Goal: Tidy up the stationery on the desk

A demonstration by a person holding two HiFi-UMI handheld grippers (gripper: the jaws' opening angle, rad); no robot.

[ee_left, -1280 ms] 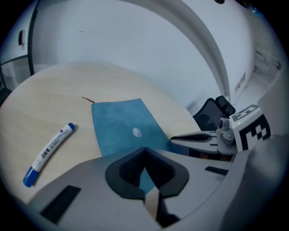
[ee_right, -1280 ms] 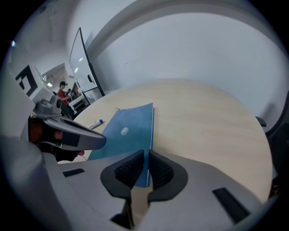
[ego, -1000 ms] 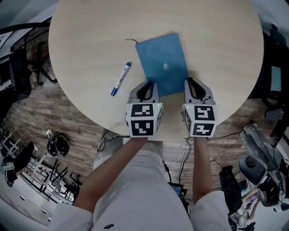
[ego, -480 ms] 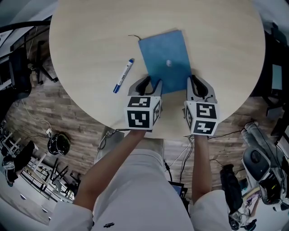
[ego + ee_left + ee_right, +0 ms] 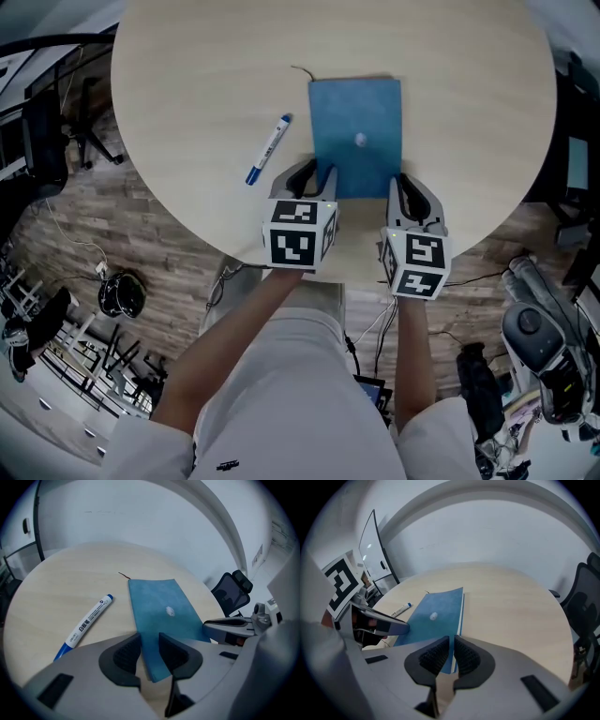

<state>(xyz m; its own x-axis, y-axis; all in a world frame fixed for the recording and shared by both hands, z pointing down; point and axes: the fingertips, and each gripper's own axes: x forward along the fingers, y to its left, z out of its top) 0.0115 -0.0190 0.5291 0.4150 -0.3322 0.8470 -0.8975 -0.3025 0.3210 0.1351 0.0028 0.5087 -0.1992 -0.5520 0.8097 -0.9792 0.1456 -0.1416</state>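
Office or meeting room, as I see it from my working position. A round pale-wood table [image 5: 187,103] bears a blue notebook [image 5: 356,131] and a whiteboard marker [image 5: 268,148]. A black mesh-backed swivel chair [image 5: 233,591] stands beyond its edge. A tall framed board [image 5: 375,550] stands by the plain white wall [image 5: 140,517]. The wood-plank floor [image 5: 141,244] carries loose cables [image 5: 70,242].

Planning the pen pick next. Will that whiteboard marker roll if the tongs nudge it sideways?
Probably: the marker looks round-bodied and lies flat on the smooth table, with nothing beside it to stop it; the blue notebook is apart. It looks light and stiff, so a mid-barrel pinch should lift it level. The plastic barrel may be slippery.
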